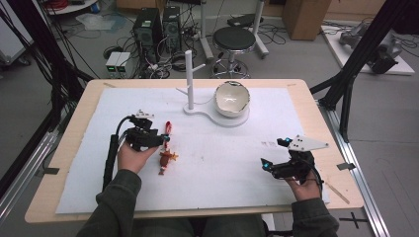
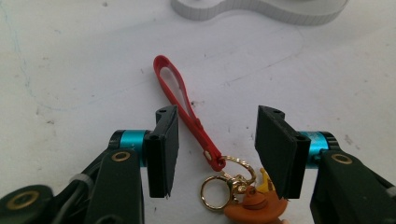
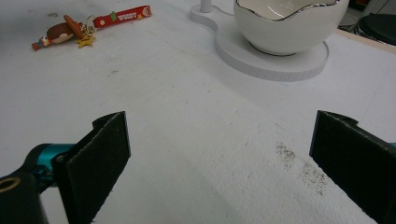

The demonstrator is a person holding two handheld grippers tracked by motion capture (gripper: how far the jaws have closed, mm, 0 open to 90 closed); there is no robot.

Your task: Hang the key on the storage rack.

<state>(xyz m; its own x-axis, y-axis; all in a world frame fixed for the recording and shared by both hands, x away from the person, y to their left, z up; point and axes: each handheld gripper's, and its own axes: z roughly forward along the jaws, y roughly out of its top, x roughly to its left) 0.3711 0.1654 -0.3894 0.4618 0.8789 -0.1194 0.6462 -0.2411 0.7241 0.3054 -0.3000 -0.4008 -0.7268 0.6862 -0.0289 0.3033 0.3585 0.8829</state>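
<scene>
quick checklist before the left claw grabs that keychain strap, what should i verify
1. Red strap of the keychain lies between the left claw jaws: ok; it runs flat on the white table cover, nearer one jaw.
2. Jaws not yet pressing the strap: ok, gaps show on both sides.
3. Gold key rings and orange figure charm clear of the pads: not ok; the charm sits right against one pad's lower edge.
4. Right claw out of the way: ok; it is open and well apart from the keychain.
5. White post stand and white wavy-rimmed bowl clear of the lift path: ok, both stand farther back.
</scene>
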